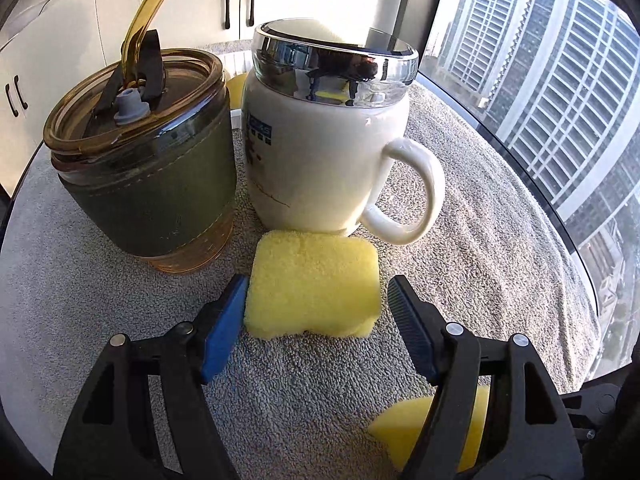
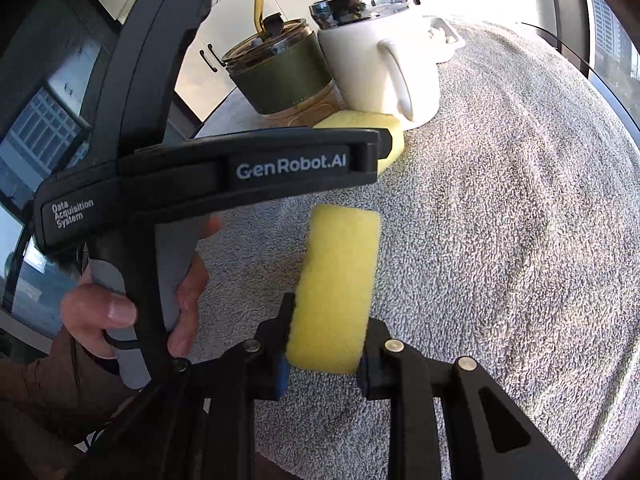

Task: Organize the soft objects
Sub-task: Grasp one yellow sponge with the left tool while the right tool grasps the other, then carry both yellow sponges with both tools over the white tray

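Note:
A yellow sponge lies flat on the grey towel, right in front of the white mug. My left gripper is open, its jaws either side of this sponge, the left pad touching it, the right pad apart. This sponge also shows in the right wrist view, half hidden behind the left gripper's body. My right gripper is shut on a second yellow sponge, held on edge above the towel. That second sponge shows at the bottom of the left wrist view.
A green-sleeved amber tumbler with a straw and a white mug with a chrome lid stand side by side just behind the sponge. A white tray sits behind the mug. A window borders the right side.

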Demonstrator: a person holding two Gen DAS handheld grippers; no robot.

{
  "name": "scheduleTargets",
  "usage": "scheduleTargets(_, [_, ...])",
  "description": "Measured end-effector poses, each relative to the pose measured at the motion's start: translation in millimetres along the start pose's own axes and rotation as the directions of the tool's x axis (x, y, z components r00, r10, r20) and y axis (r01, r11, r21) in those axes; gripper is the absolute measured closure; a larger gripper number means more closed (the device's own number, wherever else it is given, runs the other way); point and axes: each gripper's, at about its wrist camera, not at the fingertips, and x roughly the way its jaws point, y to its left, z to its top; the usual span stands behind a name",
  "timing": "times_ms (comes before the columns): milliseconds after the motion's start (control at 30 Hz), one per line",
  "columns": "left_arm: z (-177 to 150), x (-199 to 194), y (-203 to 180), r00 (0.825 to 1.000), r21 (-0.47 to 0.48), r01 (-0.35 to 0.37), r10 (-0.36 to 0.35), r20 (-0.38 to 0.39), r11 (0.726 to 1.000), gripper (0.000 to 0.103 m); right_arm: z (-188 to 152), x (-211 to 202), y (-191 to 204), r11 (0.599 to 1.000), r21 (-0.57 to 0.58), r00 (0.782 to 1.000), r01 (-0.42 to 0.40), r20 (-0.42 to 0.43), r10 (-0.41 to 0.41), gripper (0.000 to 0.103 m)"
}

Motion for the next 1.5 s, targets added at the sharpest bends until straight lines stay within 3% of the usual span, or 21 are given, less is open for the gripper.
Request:
scheduleTargets(133, [3.1, 13.1, -2.5, 0.999, 0.01, -0.021, 0.021, -0.033, 1.0, 0.034, 3.1, -6.8, -16.0, 1.0, 0.017, 1.0, -0.016, -0.001, 0.016, 0.076])
scheduleTargets(300, [-5.1, 3.3, 4.1, 0.999, -0.03, 0.008, -0.007, 0.039, 1.0, 0.039, 3.8, -12.0, -32.3, 0.999, 0.029, 1.0, -0.019, -0.002, 0.019, 0.076])
scheduleTargets(500, [-15.5, -15.0, 22.7, 0.999, -0.073, -0.019, 0.022, 0.044, 0.997, 0.041, 7.4, -12.6, -38.3, 0.999, 0.043, 1.0, -0.018, -0.012, 0.018, 0.076])
scheduleTargets(733, [-26.5, -40.9, 47.6, 0.996, -0.126, -0.065, 0.071, 0.044, 0.99, 0.04, 16.8, -19.7, -38.3, 0.998, 0.039, 0.998, 0.057, -0.009, -0.057, 0.076])
scheduleTargets(1067, [-54.0, -66.4, 89.2, 0.986, -0.166, -0.151, 0.159, 0.04, 0.974, 0.04, 31.0, -34.8, -70.0, 0.983, 0.081, 0.986, 0.166, 0.006, -0.167, 0.076])
scheduleTargets(1500, [-49.8, -82.9, 159.7, 0.958, -0.24, -0.26, 0.281, 0.057, 0.935, 0.04, 67.1, -51.5, -132.0, 0.935, 0.175, 0.947, 0.309, 0.034, -0.32, 0.076])
